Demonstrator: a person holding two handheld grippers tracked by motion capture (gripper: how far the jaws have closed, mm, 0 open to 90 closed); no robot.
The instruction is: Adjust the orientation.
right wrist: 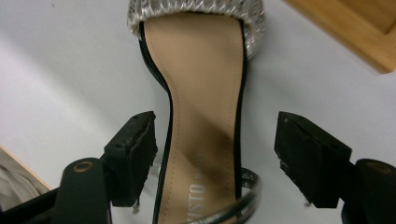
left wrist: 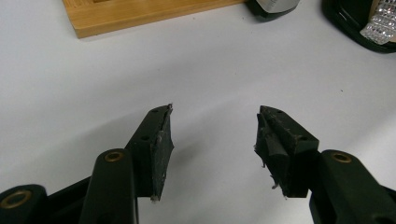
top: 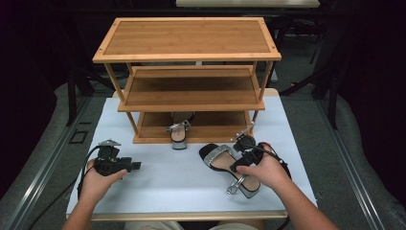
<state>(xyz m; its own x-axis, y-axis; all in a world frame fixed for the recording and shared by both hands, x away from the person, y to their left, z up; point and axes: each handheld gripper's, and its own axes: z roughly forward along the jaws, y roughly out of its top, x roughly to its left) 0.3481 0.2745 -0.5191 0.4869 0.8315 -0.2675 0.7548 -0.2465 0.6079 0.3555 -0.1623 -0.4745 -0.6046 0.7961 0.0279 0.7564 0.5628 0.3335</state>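
Note:
A black sandal [top: 221, 160] with a glittery silver toe strap and a tan insole lies on the white table [top: 182, 187], in front of the rack. My right gripper [top: 238, 162] hovers over its heel end. In the right gripper view the jaws stand open on either side of the sandal's [right wrist: 205, 107] waist, and the right gripper [right wrist: 215, 149] is not touching it. The matching sandal [top: 179, 134] sits on the rack's bottom shelf. My left gripper [top: 135, 166] is at the left of the table, and the left gripper [left wrist: 212, 135] is open over bare white surface.
A three-tier wooden shoe rack [top: 191, 86] stands at the back middle of the table; its base corner [left wrist: 140, 11] lies ahead of the left gripper. The rack's edge [right wrist: 359, 32] is just right of the loose sandal. Dark floor surrounds the table.

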